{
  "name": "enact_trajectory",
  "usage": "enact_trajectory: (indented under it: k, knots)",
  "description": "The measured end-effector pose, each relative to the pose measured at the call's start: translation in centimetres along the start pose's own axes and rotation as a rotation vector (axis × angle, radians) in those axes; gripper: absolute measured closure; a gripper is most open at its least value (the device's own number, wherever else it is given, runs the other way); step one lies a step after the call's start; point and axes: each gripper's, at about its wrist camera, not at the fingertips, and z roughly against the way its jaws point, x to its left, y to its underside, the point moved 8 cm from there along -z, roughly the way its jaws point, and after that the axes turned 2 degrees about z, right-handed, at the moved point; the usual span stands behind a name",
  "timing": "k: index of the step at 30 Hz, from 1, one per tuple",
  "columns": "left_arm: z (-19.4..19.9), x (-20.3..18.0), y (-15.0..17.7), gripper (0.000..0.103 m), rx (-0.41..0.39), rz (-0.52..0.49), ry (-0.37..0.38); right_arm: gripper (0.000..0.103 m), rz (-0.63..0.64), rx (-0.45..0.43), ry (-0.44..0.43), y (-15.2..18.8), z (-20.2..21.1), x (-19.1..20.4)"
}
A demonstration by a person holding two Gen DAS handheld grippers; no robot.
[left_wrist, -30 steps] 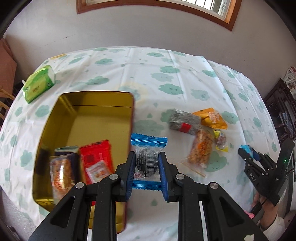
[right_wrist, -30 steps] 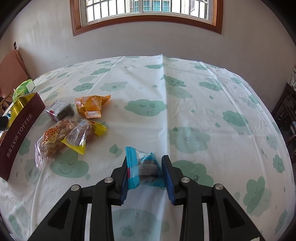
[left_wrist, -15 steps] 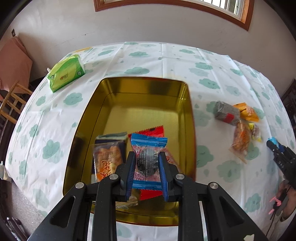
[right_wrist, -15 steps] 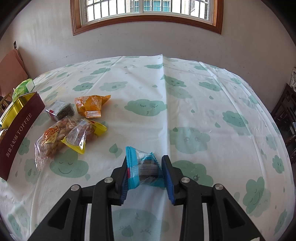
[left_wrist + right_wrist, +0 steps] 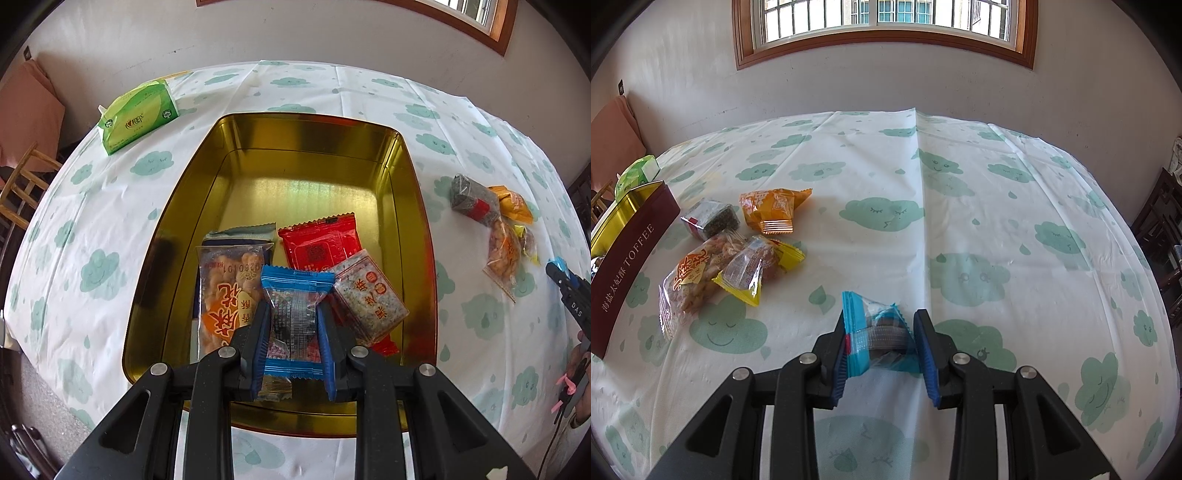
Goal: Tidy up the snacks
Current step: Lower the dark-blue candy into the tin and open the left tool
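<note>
My left gripper is shut on a blue-edged clear snack packet and holds it over the near end of the gold tin. In the tin lie a fried-twist packet, a red packet and a speckled packet. My right gripper is shut on another blue-edged packet just above the tablecloth. Four loose snacks lie to its left beside the tin's maroon wall; they also show in the left wrist view.
A green tissue pack sits beyond the tin's left corner. The round table has a white cloud-print cloth. A wooden chair stands at the far left edge. Dark furniture stands at the right.
My left gripper has carried its blue packet leftward from beside the tin to over the tin's near end, and lower. The right gripper has stayed still with its packet.
</note>
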Motion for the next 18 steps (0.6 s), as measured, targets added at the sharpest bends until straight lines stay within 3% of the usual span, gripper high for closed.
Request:
enact_trajectory:
  k: [18]
  knots:
    - [-0.87,0.44,0.98,0.078,0.009,-0.022,-0.013,0.069,0.002,0.001,0.005,-0.01,-0.02,-0.12]
